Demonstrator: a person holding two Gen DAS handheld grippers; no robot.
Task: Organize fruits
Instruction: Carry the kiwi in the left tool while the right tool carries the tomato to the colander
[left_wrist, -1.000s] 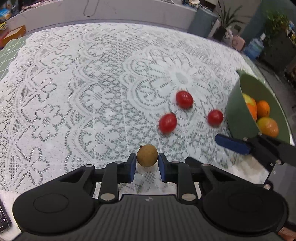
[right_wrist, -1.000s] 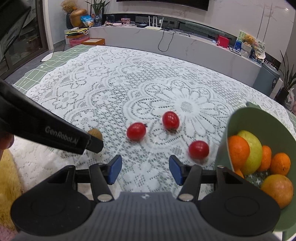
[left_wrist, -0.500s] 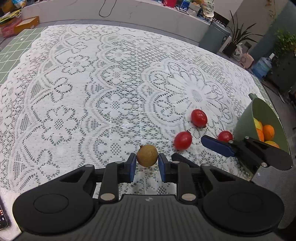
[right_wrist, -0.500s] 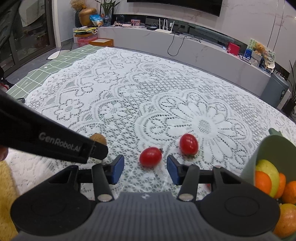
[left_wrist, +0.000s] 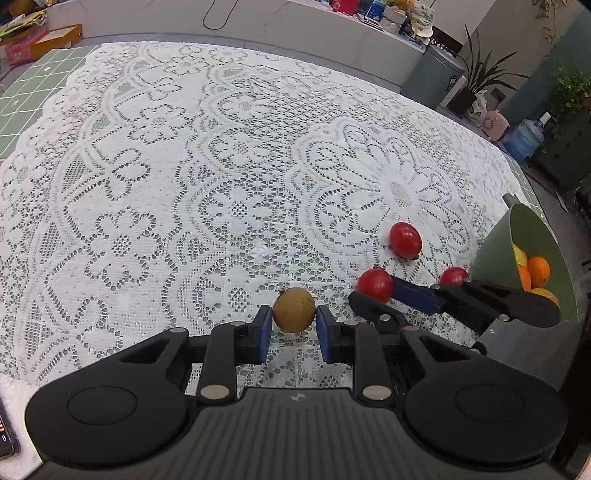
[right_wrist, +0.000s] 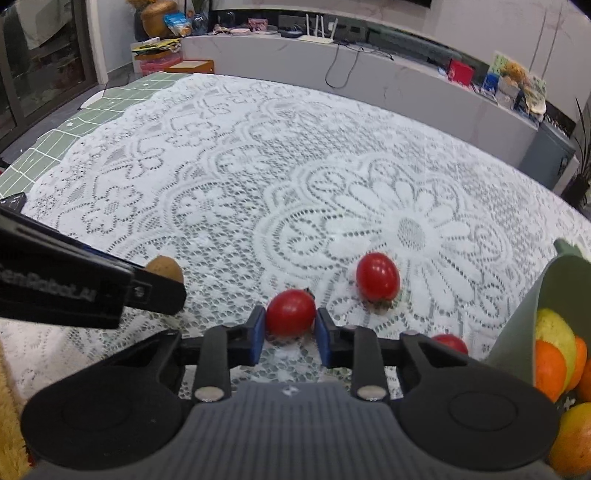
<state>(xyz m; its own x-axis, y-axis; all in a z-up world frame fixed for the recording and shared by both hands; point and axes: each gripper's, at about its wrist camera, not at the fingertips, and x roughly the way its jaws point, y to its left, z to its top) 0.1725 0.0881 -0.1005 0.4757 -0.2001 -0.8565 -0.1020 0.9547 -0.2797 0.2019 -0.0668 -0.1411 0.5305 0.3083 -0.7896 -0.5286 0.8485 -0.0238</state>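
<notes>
While the left tool (left_wrist: 294, 328) clamps the longan (left_wrist: 294, 309), the right tool (right_wrist: 289, 332) brackets a tomato (right_wrist: 290, 313).

Both cameras sit low and close over the lace tablecloth (left_wrist: 229, 155), each looking forward along its own fingers. The left view faces rightward, the right view leftward; both share three red tomatoes (right_wrist: 377, 277) and the green bowl (left_wrist: 532, 240).
</notes>
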